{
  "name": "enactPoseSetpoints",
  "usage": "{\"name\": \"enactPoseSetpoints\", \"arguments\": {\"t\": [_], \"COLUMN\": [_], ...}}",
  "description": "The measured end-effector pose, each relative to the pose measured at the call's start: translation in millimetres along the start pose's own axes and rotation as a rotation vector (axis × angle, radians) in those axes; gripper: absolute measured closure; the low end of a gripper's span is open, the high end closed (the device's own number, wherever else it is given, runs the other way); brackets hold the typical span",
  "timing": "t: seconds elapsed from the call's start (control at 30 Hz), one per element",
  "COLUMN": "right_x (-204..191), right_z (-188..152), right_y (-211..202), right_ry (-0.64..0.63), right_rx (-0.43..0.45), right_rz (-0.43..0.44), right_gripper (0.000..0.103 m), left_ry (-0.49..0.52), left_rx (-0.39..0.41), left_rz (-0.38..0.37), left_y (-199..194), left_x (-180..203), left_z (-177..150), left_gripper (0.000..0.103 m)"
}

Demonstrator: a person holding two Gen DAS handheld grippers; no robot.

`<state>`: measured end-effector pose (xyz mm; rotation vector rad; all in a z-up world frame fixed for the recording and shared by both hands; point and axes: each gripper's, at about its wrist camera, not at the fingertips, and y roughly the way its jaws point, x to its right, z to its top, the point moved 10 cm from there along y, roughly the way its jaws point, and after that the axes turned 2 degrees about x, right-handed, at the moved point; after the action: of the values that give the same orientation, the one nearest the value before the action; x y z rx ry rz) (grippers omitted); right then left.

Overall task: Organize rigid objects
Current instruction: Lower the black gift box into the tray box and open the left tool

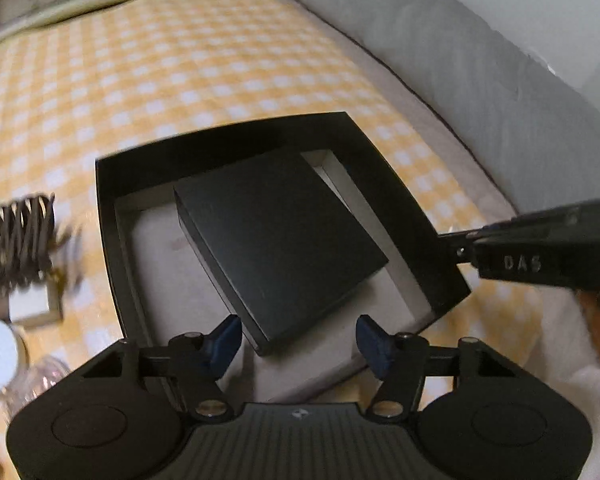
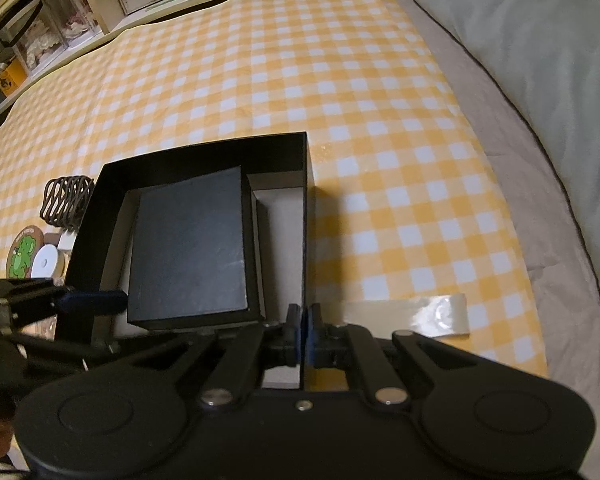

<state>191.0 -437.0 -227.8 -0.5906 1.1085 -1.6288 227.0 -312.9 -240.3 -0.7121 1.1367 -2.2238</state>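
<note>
So the small black box (image 1: 278,248) is sitting tilted inside the big open black box (image 1: 236,140) on the yellow checked cloth (image 1: 200,60), one near corner poking toward the left gripper (image 1: 298,338). That gripper's jaws are standing apart around that corner, pads not touching it. The right gripper (image 2: 304,334) is pinching the big box's near wall with its jaws pressed together, steadying it. I'm guessing the small box is stiff card, light, a bit slick, so gripping across two opposite side walls beats grabbing a corner. Wire holder (image 2: 66,200) and tape rolls (image 2: 46,262) are lying off left.
</note>
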Motion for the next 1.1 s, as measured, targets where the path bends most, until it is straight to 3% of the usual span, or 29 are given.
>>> {"name": "enactPoseSetpoints", "arguments": {"t": [0.1,0.23,0.67,0.8,0.93,1.1], "right_x": [0,-3,-6,-16,-23,-40], "right_z": [1,0,-22,-30,-32,-27], "right_y": [0,0,-8,-8,-10,-7], "right_ry": [-0.014,-0.051,-0.181,-0.234,-0.278,-0.341], "right_rx": [0.000,-0.001,-0.006,0.009,0.025,0.033], "right_rz": [-0.001,-0.005,-0.001,-0.008,0.009,0.023], "right_gripper": [0.099,0.099,0.096,0.096,0.096,0.095], "left_ry": [0.045,0.072,0.312,0.393,0.443,0.435], "left_rx": [0.014,0.038,0.082,0.089,0.089,0.094], "left_rz": [0.064,0.084,0.010,0.038,0.035,0.055], "left_y": [8,13,17,17,16,19], "left_x": [-2,-2,33,36,30,18], "left_z": [7,15,23,24,25,29], "left_gripper": [0.048,0.049,0.048,0.049,0.049,0.048]}}
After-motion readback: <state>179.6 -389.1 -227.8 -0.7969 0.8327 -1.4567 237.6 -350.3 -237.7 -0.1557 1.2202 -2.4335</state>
